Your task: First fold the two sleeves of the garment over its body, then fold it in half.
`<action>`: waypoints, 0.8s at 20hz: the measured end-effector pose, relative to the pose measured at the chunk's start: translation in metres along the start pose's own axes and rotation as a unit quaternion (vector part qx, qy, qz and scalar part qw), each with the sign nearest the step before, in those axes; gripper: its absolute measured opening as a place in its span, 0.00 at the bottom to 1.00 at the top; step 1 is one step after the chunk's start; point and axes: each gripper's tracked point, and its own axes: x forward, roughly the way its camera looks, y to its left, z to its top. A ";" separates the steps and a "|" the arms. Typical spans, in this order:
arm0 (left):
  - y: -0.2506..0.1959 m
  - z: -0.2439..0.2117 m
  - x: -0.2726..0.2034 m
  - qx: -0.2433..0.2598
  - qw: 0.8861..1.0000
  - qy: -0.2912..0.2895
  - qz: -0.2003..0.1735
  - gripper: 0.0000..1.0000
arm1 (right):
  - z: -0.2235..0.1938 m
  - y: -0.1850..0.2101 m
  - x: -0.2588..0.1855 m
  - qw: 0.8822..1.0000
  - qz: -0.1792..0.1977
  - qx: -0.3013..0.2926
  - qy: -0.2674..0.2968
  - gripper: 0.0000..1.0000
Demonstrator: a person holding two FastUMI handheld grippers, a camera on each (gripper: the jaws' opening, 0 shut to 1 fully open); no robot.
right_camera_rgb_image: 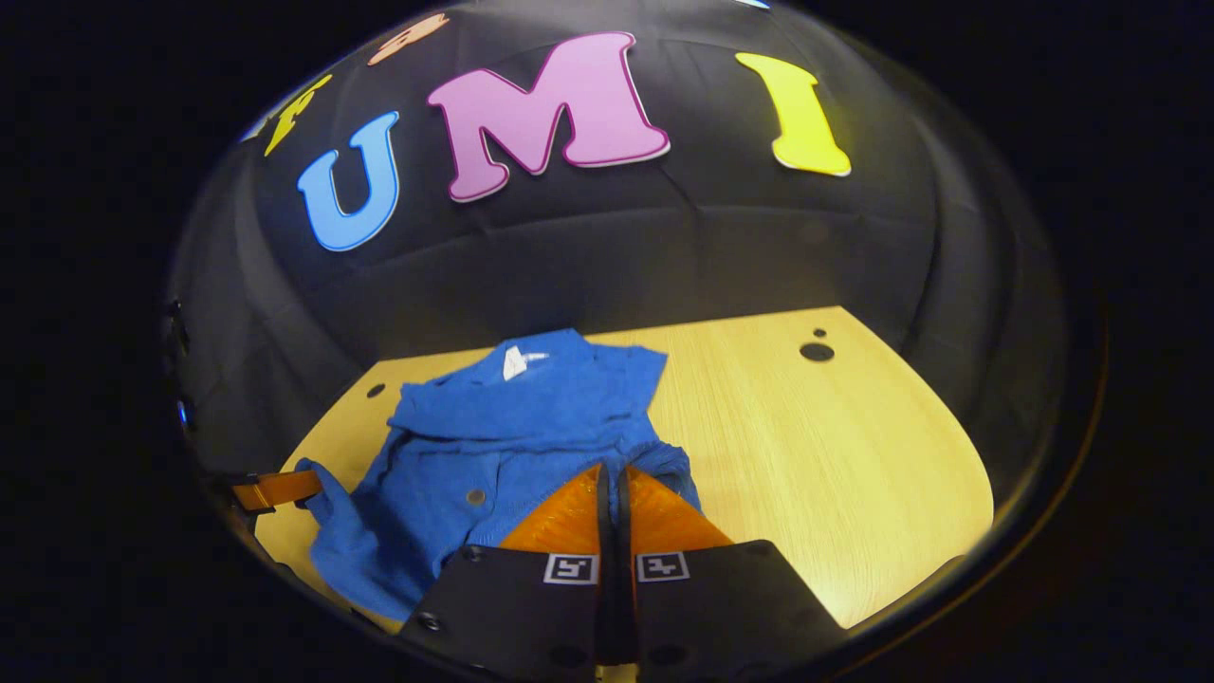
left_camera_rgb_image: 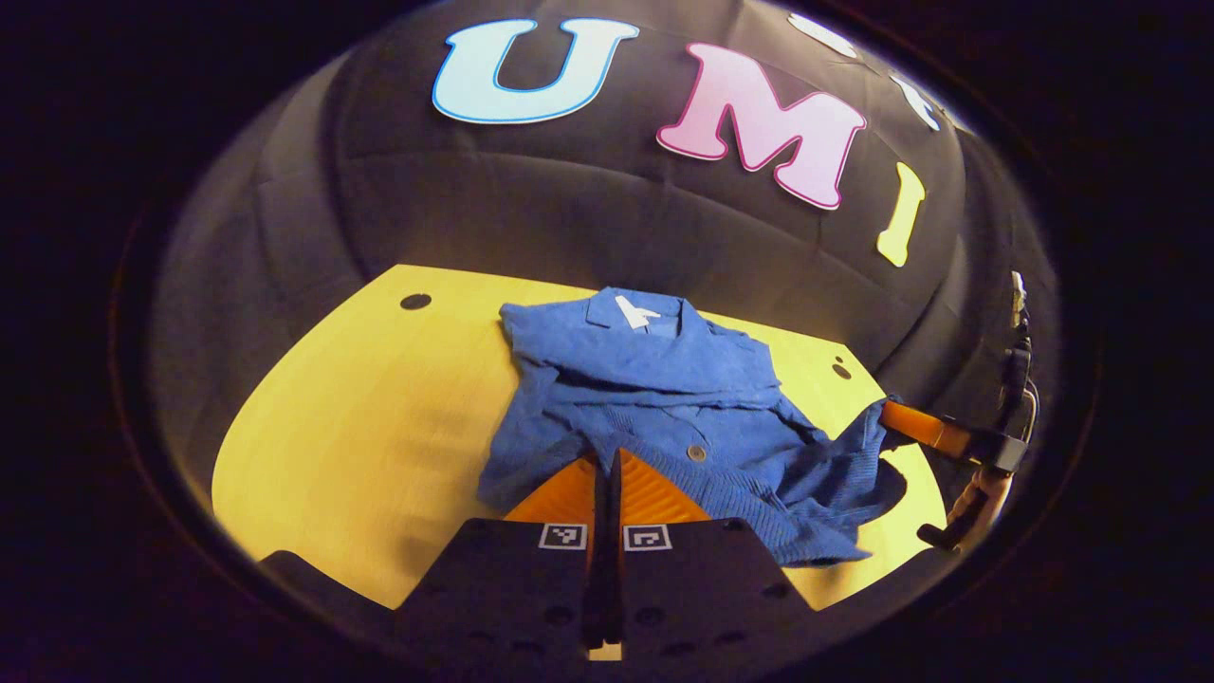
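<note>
Blue knit garment [left_camera_rgb_image: 654,398] lies on the wood bench [left_camera_rgb_image: 379,427], collar at far side w/ white tag, sleeves folded in over the body, buttons showing, hem bunched and lifted. Left tool [left_camera_rgb_image: 607,465] and right tool [right_camera_rgb_image: 612,479] each clamped on hem edge.

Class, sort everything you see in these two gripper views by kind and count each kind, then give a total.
Garments: 1, the blue shirt lying rumpled.
Tables: 1, the wooden table.
Grippers: 2, the left gripper and the right gripper, both pinching the shirt's fabric.
Total: 4
</note>
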 end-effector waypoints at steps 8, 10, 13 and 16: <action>0.030 0.162 0.093 0.061 0.979 -0.196 0.010 0.00 | 0.119 0.013 0.109 0.991 0.004 -0.054 -0.122 0.01; 0.040 0.189 0.134 0.077 0.972 -0.219 0.017 0.00 | 0.147 0.016 0.142 0.985 0.001 -0.073 -0.154 0.00; 0.060 0.214 0.192 0.046 0.969 -0.240 0.022 0.00 | 0.172 0.011 0.198 0.975 -0.016 -0.097 -0.199 0.00; 0.082 0.204 0.244 0.056 0.970 -0.232 0.037 0.08 | 0.157 -0.005 0.242 0.972 -0.047 -0.097 -0.208 0.17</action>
